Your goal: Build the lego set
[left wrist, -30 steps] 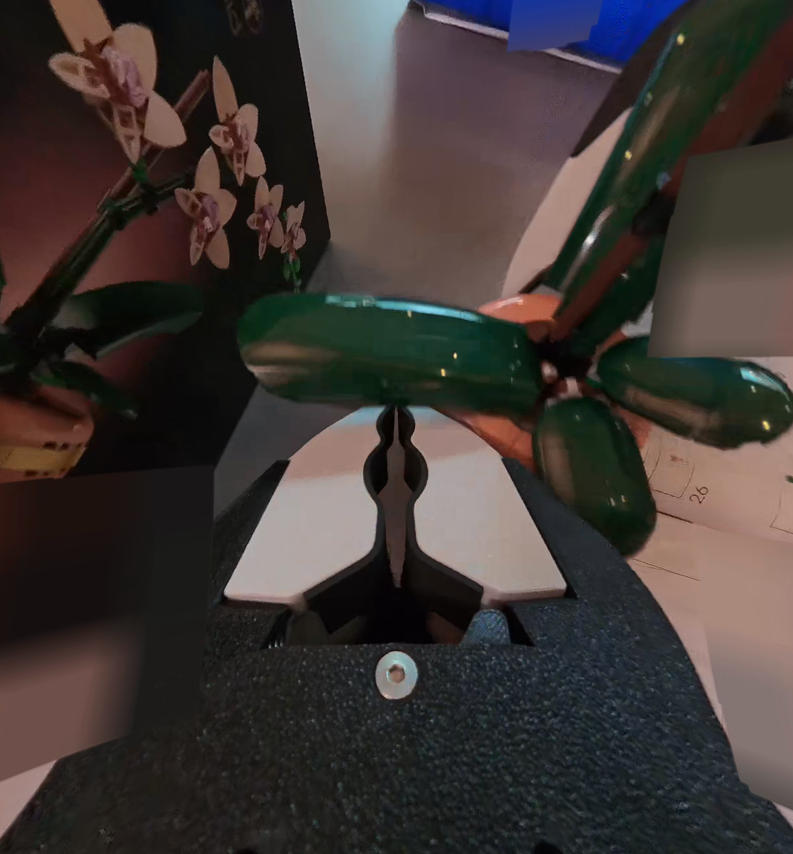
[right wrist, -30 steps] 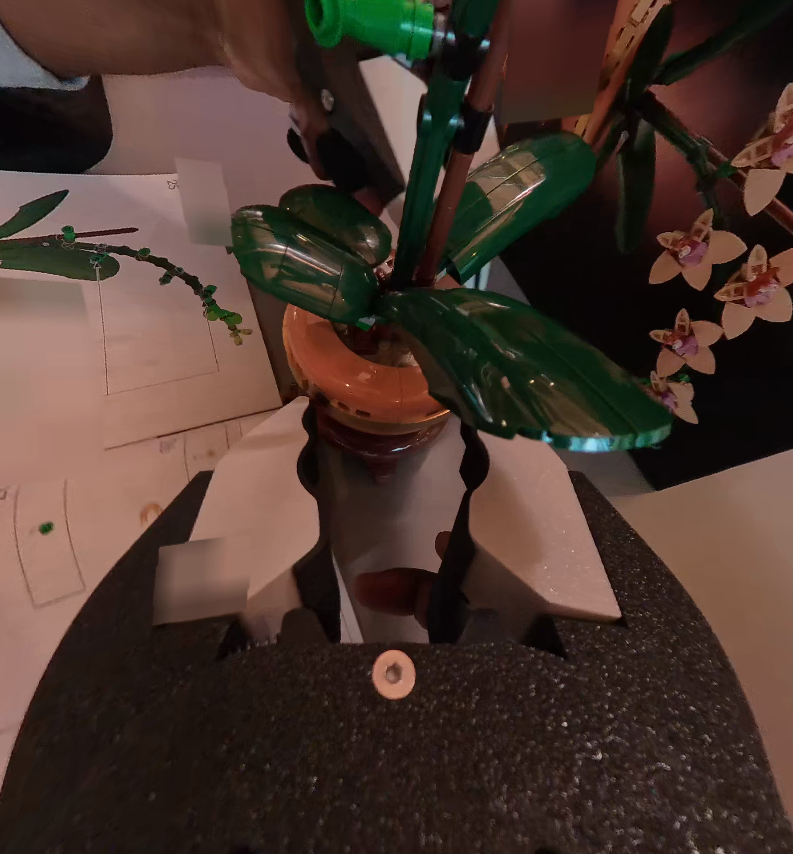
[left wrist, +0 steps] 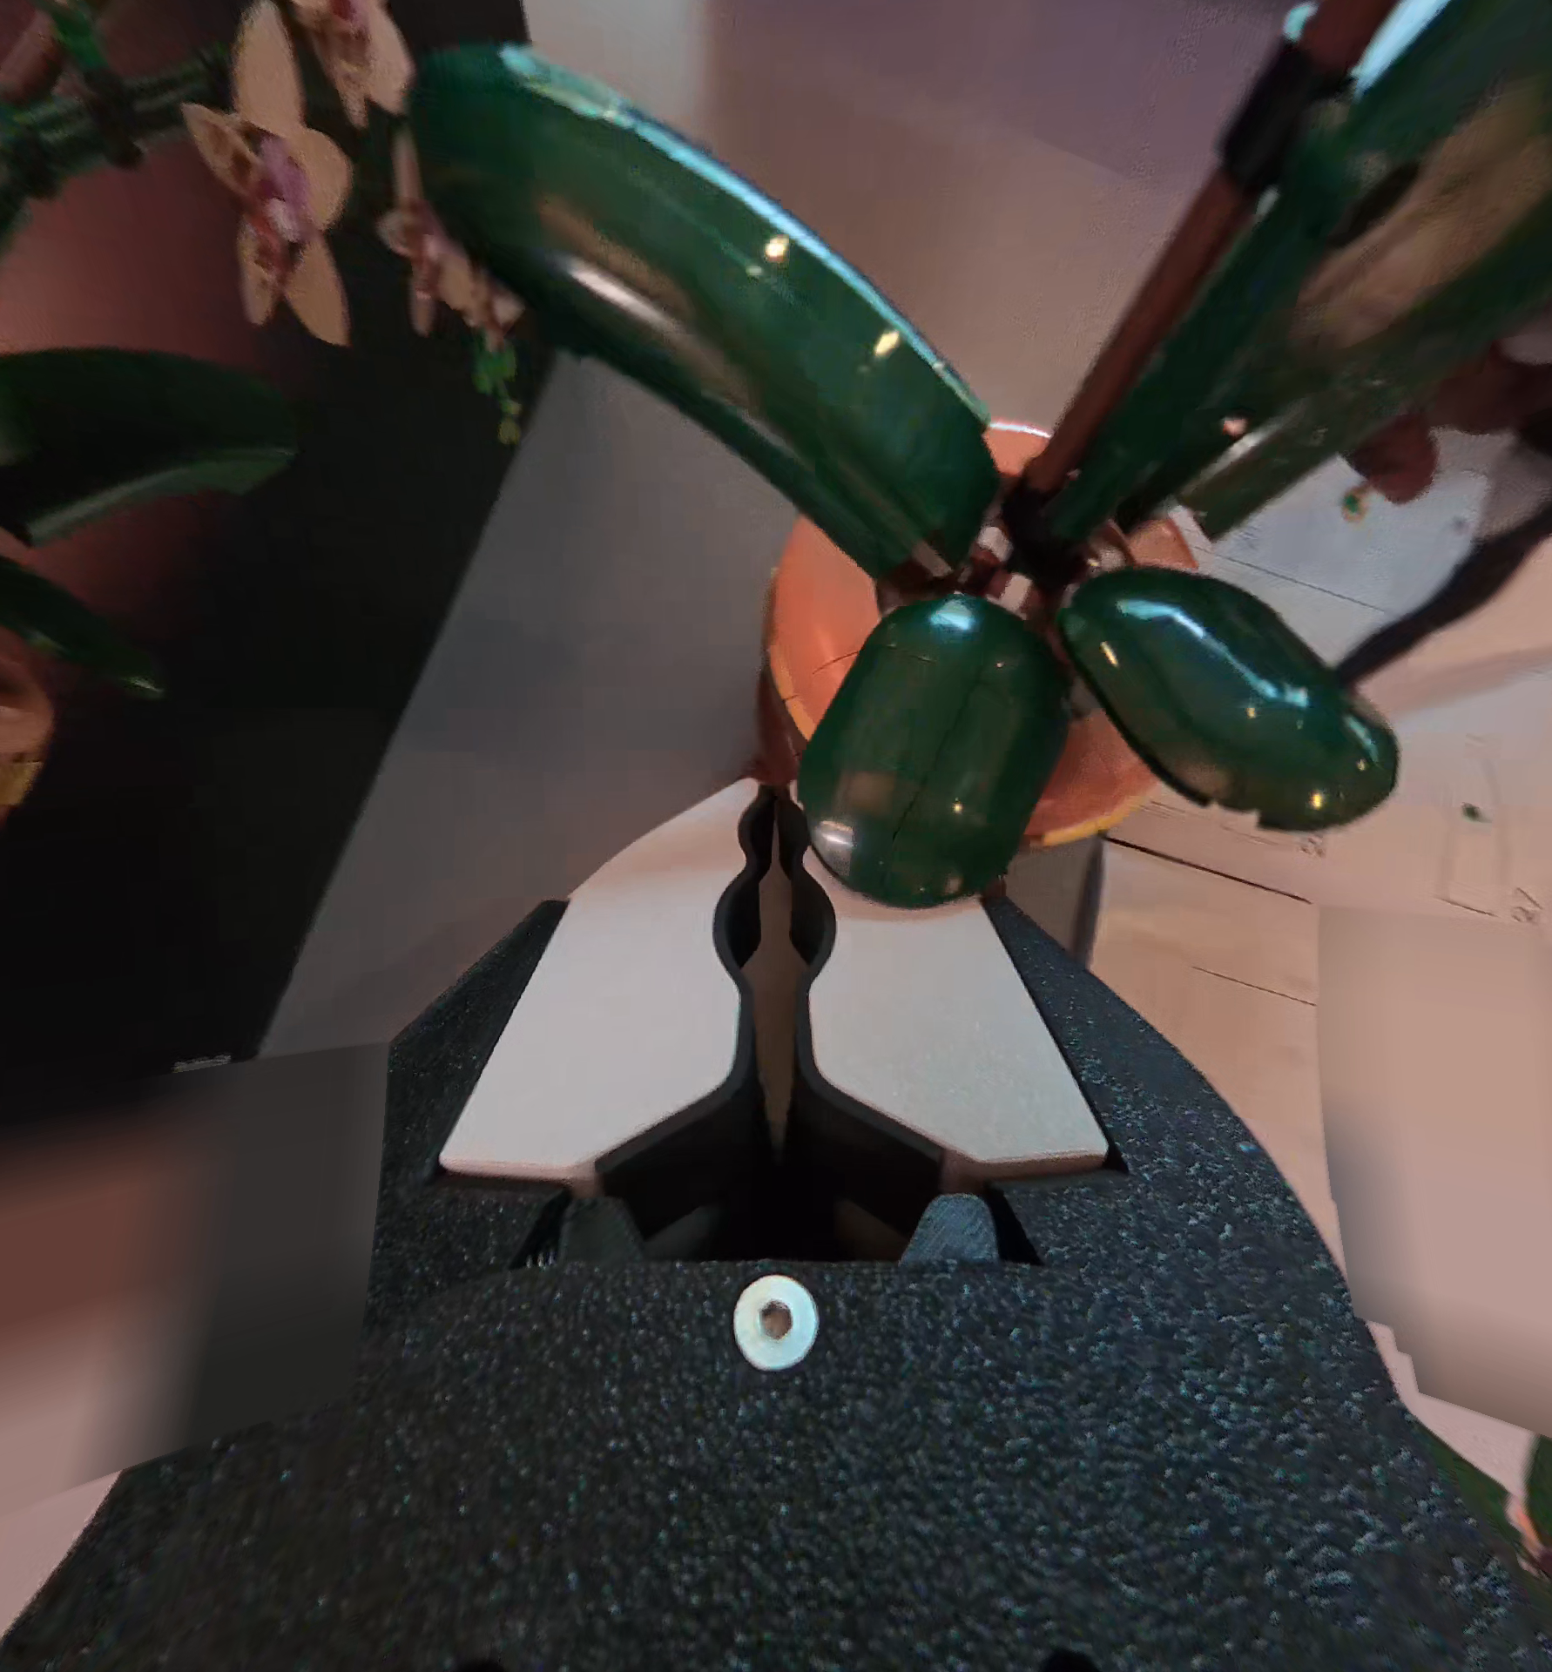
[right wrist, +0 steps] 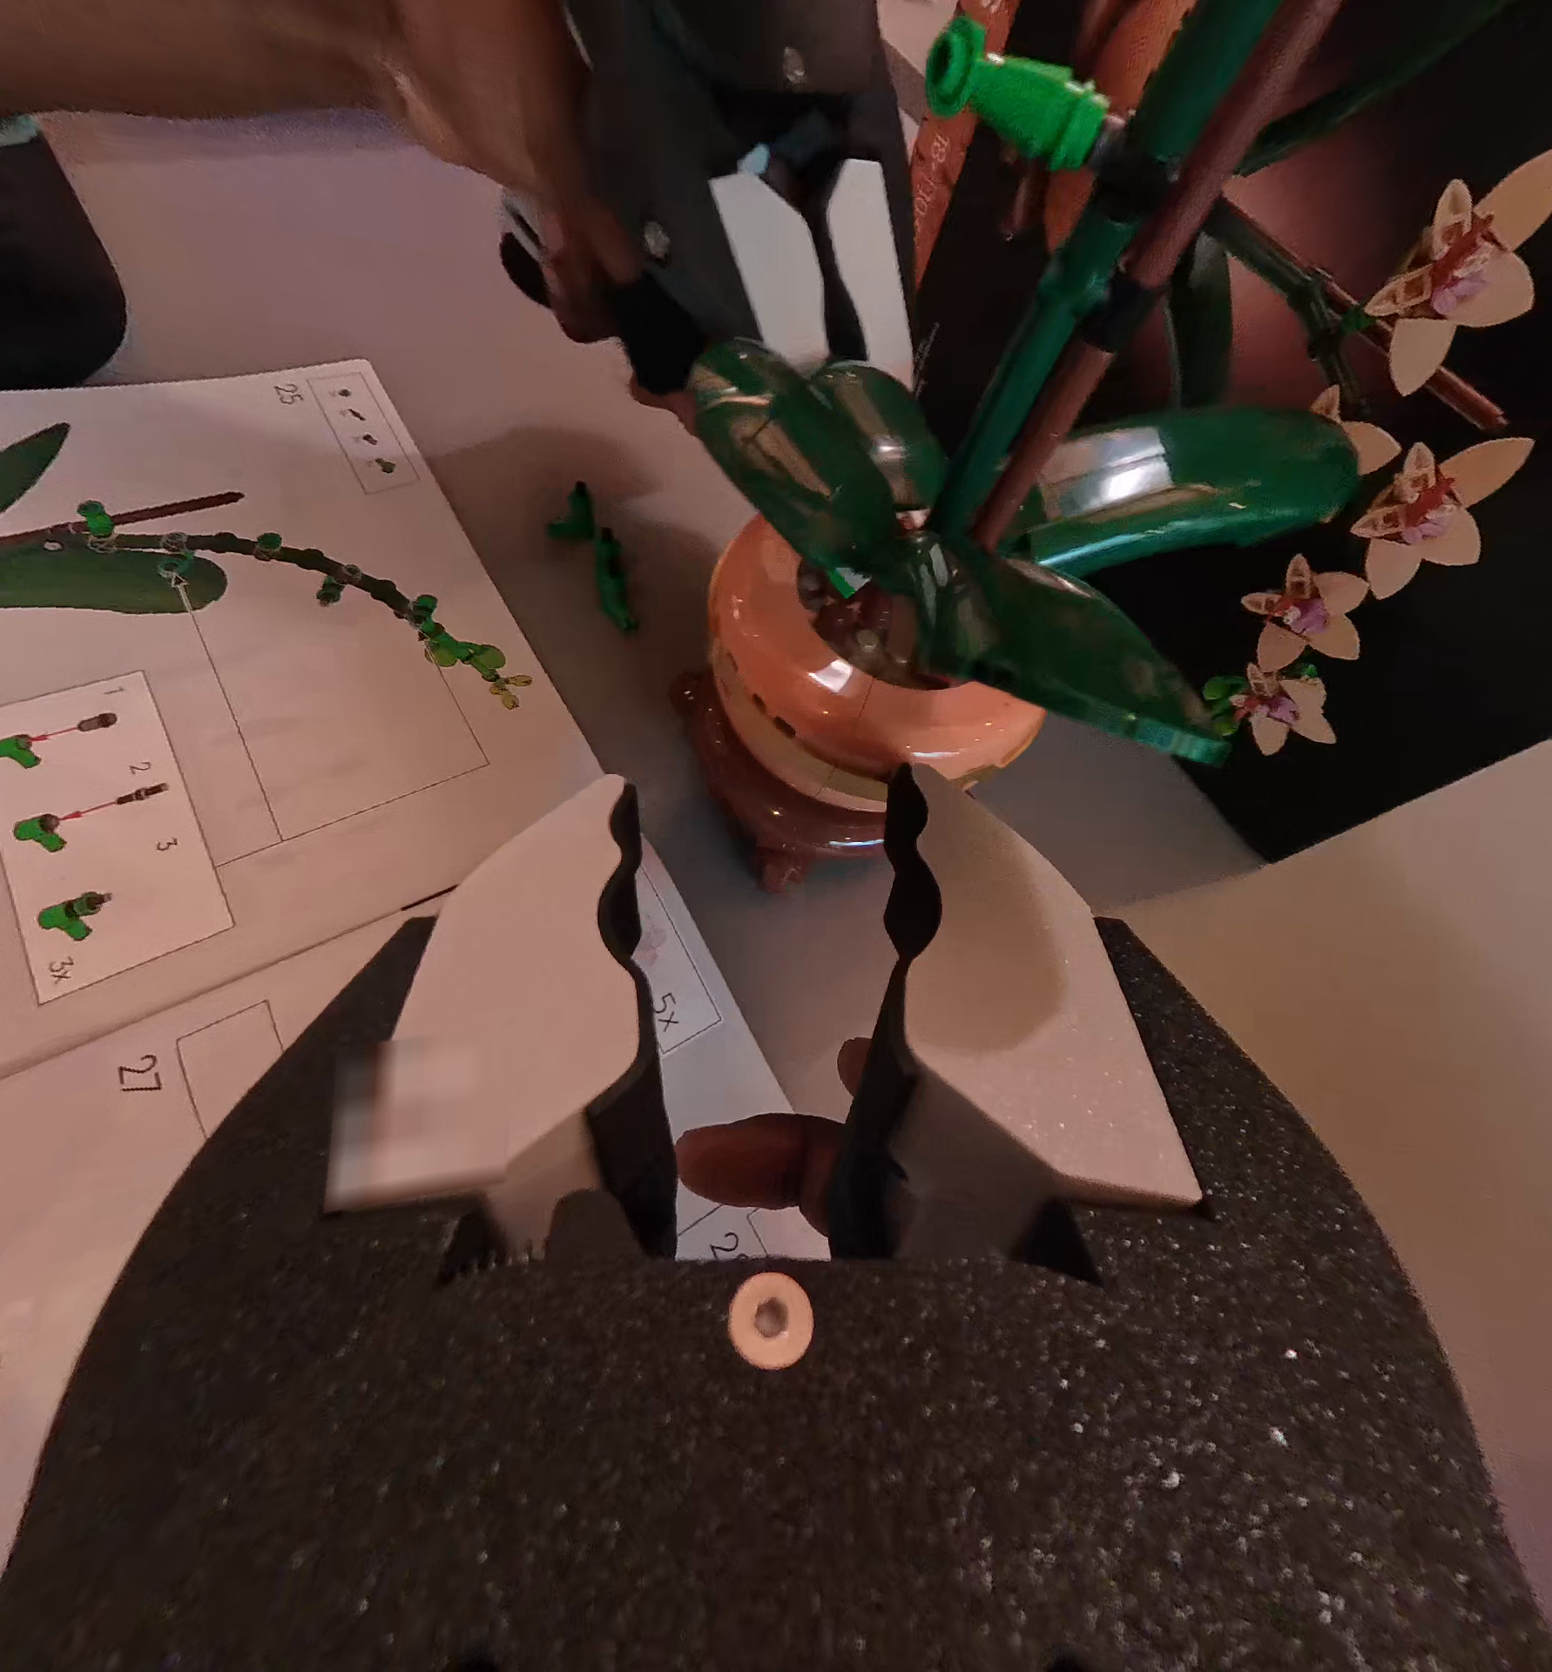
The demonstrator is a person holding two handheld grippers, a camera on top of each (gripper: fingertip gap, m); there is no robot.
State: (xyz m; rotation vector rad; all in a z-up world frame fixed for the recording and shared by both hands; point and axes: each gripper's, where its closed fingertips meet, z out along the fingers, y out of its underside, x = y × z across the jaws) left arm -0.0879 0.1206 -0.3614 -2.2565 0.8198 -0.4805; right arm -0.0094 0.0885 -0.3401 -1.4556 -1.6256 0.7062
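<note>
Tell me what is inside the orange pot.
Green and brown stems rise from the orange pot, with dark green leaves spreading from its middle. The leaves cover most of the opening, so the stems' fixing is hidden.

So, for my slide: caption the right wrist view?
Open right gripper faces the orange pot of a leafy brick plant.

The left gripper (left wrist: 774,819) has its fingers (left wrist: 759,850) nearly closed, empty, just left of the orange pot (left wrist: 809,615) and its dark green leaves (left wrist: 926,751).
</note>
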